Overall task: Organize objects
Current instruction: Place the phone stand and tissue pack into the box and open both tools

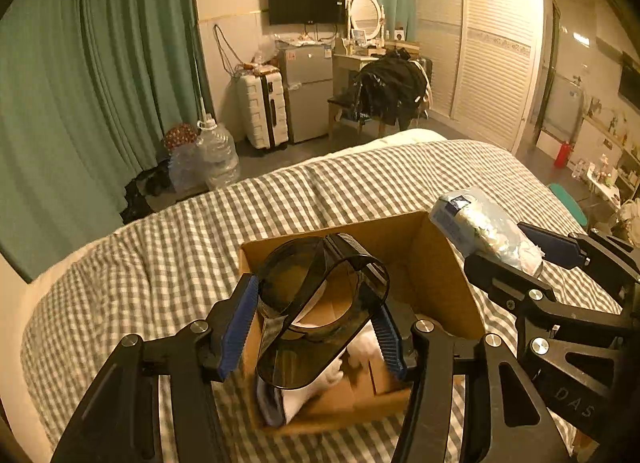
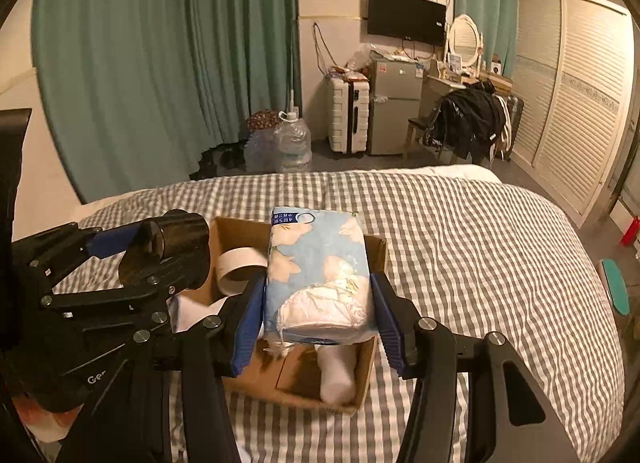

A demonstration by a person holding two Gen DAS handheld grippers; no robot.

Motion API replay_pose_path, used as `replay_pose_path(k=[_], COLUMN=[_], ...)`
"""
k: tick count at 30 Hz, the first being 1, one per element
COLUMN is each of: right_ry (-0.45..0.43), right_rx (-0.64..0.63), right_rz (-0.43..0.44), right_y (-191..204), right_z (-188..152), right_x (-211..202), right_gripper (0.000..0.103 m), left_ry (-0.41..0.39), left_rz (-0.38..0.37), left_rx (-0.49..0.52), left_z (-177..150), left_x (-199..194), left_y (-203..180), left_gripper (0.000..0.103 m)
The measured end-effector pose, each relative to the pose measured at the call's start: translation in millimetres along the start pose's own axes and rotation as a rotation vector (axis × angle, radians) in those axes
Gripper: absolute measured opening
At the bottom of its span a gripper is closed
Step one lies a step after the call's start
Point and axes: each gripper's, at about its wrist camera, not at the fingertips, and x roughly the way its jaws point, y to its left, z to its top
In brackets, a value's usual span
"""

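Two items are being carried over the cardboard box (image 2: 376, 251) at once. A dark tinted visor (image 1: 320, 303) is being clamped between the pads of the left tongs (image 1: 318, 331), held above the box's near half, while a soft tissue pack (image 2: 320, 275) is being squeezed between the pads of the right tongs (image 2: 318, 323), hanging over the box's right half. The box is being supported by the checked bed (image 2: 480, 243), a soft surface that is likely giving under any downward push.

Inside the box, a white sock (image 2: 338, 375) and a pale curled strip (image 2: 240, 263) are already lying, so free floor space is judged to be limited. The step is probably best done one piece at a time: the tissue pack is being lined up lengthways with the box, and it should be lowered until it is resting on the contents before the pads are parted. The visor, being springy and curved, is likely to pop outward when freed; it should be set low, with its brim against a wall. The two tongs are being held near each other, so a collision is the main risk.
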Motion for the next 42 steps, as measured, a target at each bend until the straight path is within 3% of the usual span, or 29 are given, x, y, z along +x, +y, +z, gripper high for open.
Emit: replay_pose_path(k=[5,12,18,24,25,27,32,35,42], right_ry=[0.052,0.113,0.119,0.092,0.082,0.069,0.035,-0.004,-0.101], right_rx=[0.029,0.085,0.118,0.159,0.166,0.18,0.158,0.137,0.068], right_rz=[-0.002,0.013,0.024,0.064,0.066,0.067,0.042,0.028,-0.003], right_y=[-15,-37,-46,-53,-56,-56,-52,-44,-10], right_z=[2,-5,-12,-5,-3,0,19,28,43], right_x=[40,89,104,102,100,93,66,36,-52], right_gripper=[0.051,0.051,0.051,0.057,0.064,0.069,0.075,0.083,0.085], left_ry=[0.039,0.043,0.074,0.073,0.076,0.064,0.017,-0.026,-0.132], left_rz=[-0.06,-0.077,-0.093,-0.105,-0.113,-0.106,-0.094,-0.077,-0.003], left_rx=[-0.026,0.039,0.035,0.041,0.038,0.026,0.008,-0.005,-0.032], left_z=[-4,-16,-17,-17,-16,-14,-7,-4,1], left_x=[43,78,103,102,99,91,45,11,-83], left_y=[7,-2,-6,-12,-12,-10,-3,3,23], left_gripper=[0.056,0.056,0.056,0.06,0.063,0.082,0.09,0.091,0.092])
